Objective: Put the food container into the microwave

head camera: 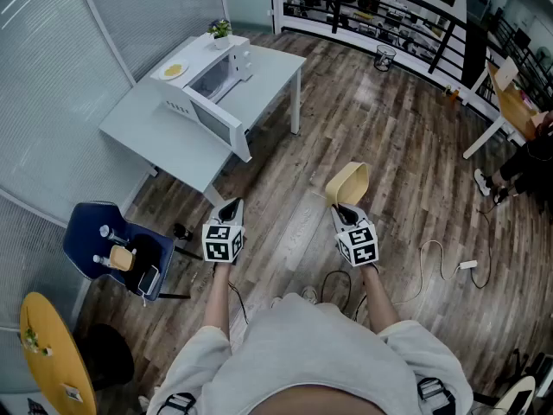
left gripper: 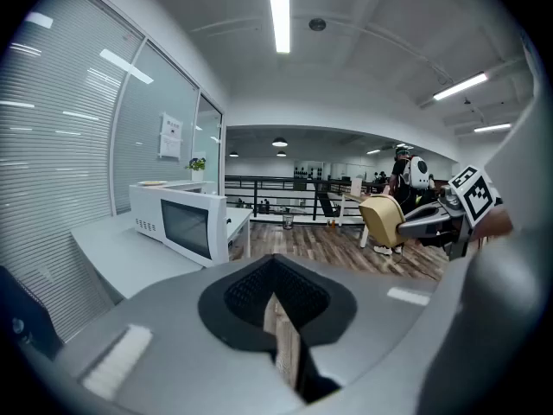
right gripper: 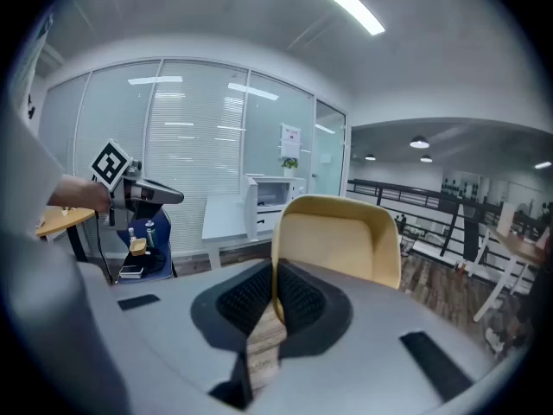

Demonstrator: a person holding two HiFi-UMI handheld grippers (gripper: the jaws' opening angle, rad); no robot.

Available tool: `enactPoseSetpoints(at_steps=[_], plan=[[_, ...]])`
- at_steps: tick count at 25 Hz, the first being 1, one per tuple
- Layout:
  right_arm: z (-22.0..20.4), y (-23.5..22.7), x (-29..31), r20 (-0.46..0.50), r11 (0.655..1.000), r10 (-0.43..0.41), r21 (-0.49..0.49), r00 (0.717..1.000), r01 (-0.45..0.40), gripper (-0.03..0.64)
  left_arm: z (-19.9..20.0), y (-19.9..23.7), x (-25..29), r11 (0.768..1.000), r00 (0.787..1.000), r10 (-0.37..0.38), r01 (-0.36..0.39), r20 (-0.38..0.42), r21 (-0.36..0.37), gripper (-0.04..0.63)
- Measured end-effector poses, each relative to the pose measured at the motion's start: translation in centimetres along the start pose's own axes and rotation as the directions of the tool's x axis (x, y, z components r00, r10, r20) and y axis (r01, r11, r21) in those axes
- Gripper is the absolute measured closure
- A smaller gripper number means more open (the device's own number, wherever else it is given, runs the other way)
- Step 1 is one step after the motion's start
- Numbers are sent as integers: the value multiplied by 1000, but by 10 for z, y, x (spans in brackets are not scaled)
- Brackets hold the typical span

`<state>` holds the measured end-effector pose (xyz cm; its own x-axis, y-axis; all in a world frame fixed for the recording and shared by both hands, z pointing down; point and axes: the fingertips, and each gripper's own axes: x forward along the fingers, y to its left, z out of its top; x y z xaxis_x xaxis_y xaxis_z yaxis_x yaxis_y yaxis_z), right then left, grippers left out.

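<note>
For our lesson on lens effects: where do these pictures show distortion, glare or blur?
Head view: even light, sharp, mild edge curvature. Left gripper view: fisheye, dark corners, ceiling strip light blown out. Right gripper view: fisheye curves the blinds; food container close, slightly soft.

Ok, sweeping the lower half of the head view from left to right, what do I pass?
yellow round table → blue chair → left gripper, shut with nothing in it → right gripper, shut on the food container → white plug on the floor
</note>
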<state>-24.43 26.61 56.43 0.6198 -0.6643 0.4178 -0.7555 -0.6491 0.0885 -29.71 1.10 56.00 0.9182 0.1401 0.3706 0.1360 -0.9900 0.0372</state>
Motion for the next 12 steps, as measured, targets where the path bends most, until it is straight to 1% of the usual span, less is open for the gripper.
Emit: enactPoseSetpoints(at_steps=[12], plan=[[-2, -8, 5, -12, 1000, 21, -13, 1000, -21, 589, 1, -4, 10, 1000, 1000, 11, -11, -8, -8, 584]])
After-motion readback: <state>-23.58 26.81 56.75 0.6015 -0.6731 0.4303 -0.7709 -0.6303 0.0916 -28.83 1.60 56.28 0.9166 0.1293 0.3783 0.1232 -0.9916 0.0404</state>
